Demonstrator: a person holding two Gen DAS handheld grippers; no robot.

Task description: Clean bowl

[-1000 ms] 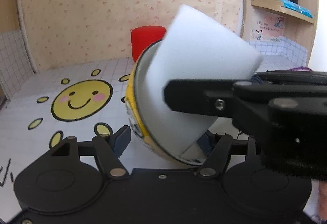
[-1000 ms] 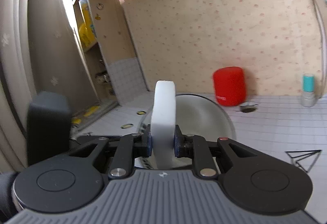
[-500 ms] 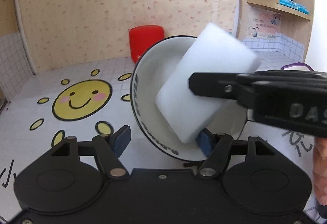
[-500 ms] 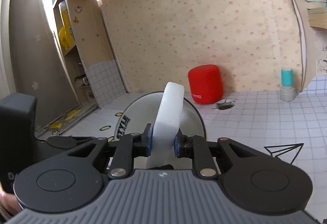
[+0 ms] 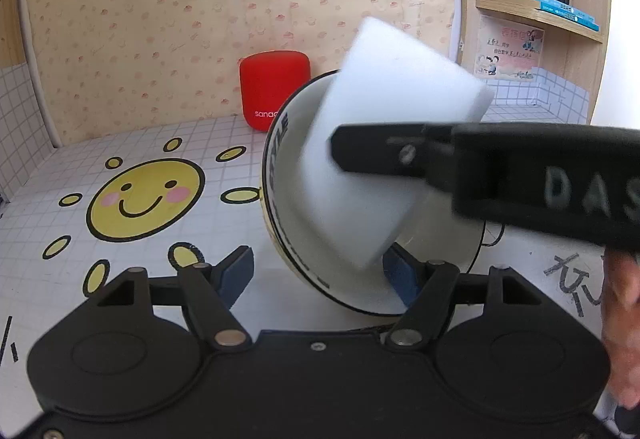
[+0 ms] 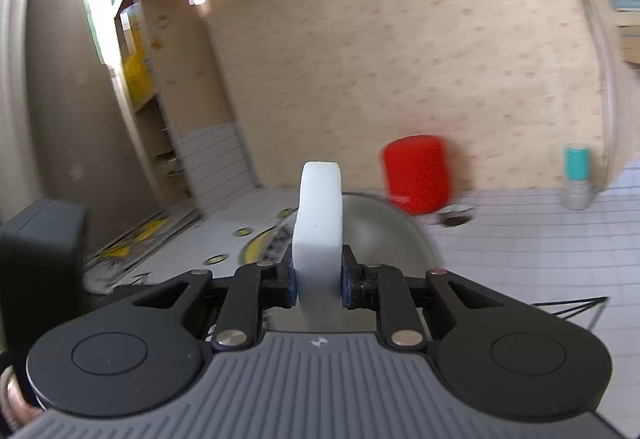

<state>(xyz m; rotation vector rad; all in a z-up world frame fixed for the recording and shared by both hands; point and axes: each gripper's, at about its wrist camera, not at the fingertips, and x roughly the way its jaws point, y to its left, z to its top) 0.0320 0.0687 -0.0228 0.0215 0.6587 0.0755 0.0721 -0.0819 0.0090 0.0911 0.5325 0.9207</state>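
The white bowl point(image 5: 438, 237), dark-rimmed with a yellow outside, stands tilted on its side, its opening turned right and toward the left wrist camera. My left gripper point(image 5: 320, 273) has its fingers spread wide around the bowl's lower edge. The right pad point(image 5: 398, 279) lies in front of the inner wall, and bare table shows between the left pad point(image 5: 240, 271) and the outer wall. My right gripper point(image 5: 348, 151) point(image 6: 318, 283) reaches in from the right, shut on a white sponge block point(image 5: 392, 111) point(image 6: 320, 207) pressed into the bowl point(image 6: 384, 235). The sponge hides most of the inside.
A red cylindrical speaker point(image 5: 274, 87) point(image 6: 416, 175) stands behind the bowl by the wall. The tabletop has a sun-face drawing point(image 5: 144, 199) to the left. A teal-capped bottle point(image 6: 576, 179) is at far right. Wall shelves point(image 5: 540, 11) hold books. A hand point(image 5: 624, 319) grips the right tool.
The sponge has swung around inside the bowl and now stands higher, poking above the rim. The bowl's tilt has shifted. The right wrist view is blurred from motion; the left fingers keep their spread.
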